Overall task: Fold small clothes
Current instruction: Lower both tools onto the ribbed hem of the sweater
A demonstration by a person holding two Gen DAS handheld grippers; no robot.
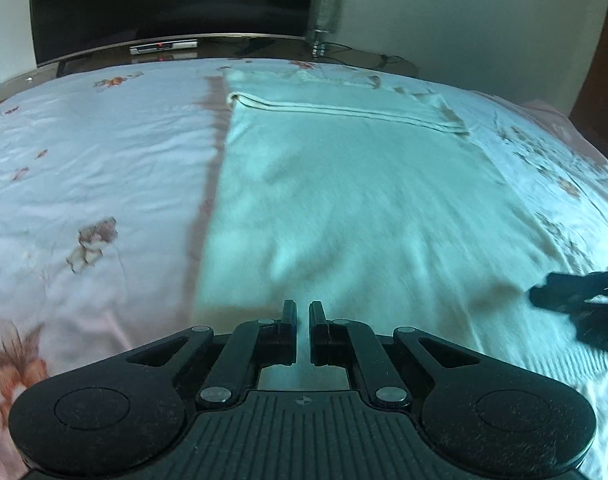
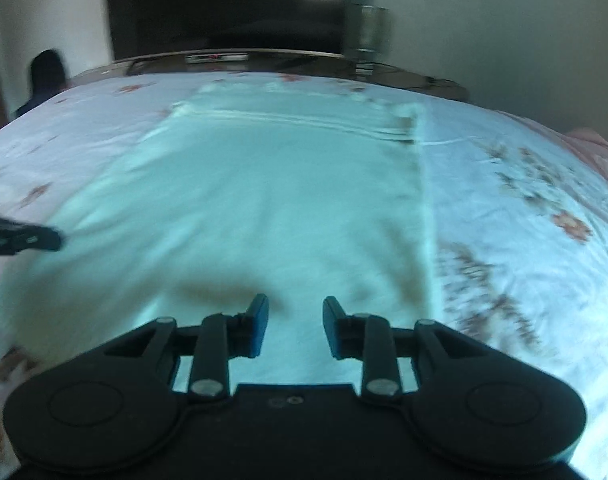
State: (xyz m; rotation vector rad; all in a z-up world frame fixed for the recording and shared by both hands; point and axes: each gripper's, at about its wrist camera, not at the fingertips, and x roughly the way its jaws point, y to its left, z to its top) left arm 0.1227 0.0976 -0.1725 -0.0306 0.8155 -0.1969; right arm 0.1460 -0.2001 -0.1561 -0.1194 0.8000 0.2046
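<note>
A pale, whitish garment point(image 1: 344, 200) is lying spread flat on a bed point(image 1: 83, 152) covered with a light floral sheet, reaching from the near edge of the bed toward its far edge. Its far end is showing a stitched hem running straight across, with a second layer of cloth peeking out just behind it, so the piece may already be doubled once; the blur makes this hard to confirm. The cloth is looking soft and thin, mostly smooth, with shallow wrinkles near the near edge. Judging from this, the folding is only partly done: the garment is still a long rectangle and further folds seem to be left. The left hand-held gripper point(image 1: 302, 316) is hovering over the near end of the garment with its jaws together and nothing visible between them. The right hand-held gripper point(image 2: 295, 312) is hovering over the same near end, toward the garment's right side, with its jaws apart and empty. Beyond the far edge, a dark television point(image 1: 167, 0) and a glass point(image 1: 326, 12) are standing.
</note>
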